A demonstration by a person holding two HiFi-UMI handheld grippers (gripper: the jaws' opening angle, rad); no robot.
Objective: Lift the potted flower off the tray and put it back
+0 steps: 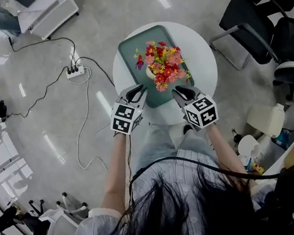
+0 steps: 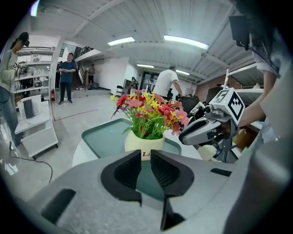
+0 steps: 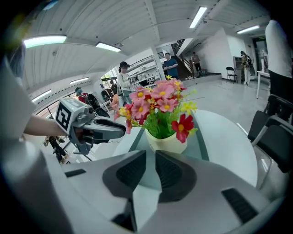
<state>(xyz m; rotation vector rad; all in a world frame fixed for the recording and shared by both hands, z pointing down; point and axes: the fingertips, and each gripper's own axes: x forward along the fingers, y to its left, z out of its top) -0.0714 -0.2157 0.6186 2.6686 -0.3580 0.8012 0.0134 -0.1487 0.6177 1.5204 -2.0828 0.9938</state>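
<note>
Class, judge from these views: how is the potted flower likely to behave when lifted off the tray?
Probably top-heavy: the flowers spread wider than the small cream pot, so it may tip if nudged. The pot looks smooth and rounded, so possibly slippery. The thin stems would likely sway.

A glossy grey floor point(image 1: 118, 13) mirrors the ceiling strip lights point(image 2: 185, 42). My round white table point(image 1: 204, 60) stands between black office chairs point(image 1: 248, 24) on my right and a white power strip point(image 1: 75, 71) with trailing cables on my left. White shelving point(image 2: 34, 123) stands farther off.
</note>
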